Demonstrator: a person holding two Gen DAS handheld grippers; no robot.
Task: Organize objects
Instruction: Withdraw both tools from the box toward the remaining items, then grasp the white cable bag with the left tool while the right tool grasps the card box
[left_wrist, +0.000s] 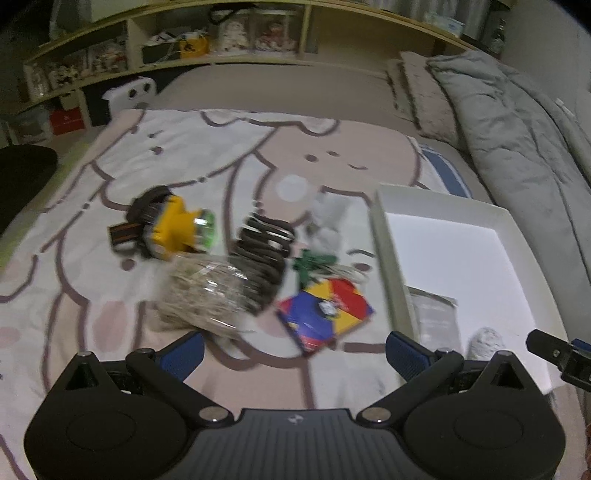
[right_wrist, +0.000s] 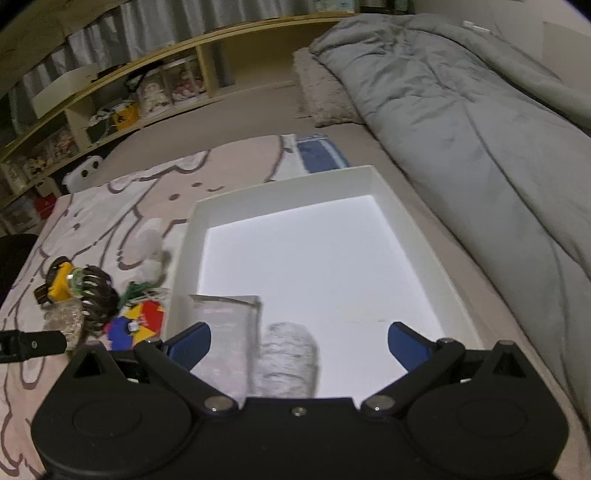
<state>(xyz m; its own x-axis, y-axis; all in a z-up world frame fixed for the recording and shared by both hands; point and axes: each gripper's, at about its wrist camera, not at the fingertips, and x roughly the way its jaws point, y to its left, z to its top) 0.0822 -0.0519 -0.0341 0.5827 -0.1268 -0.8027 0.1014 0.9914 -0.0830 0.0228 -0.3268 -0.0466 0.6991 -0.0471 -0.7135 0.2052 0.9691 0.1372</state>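
Lettering on clear packet (right_wrist: 225, 332) in white tray (right_wrist: 424, 236) unreadable (too blurred).

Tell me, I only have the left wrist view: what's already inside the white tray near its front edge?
Observer: A clear flat packet and a fuzzy grey bundle lie side by side in the white tray.
Operator: Is the right gripper holding either?
Observer: No. The right gripper is above them with jaws wide open, gripping nothing.
Operator: Anything further back in the tray?
Observer: Nothing visible; the rest of the floor looks bare and overexposed.
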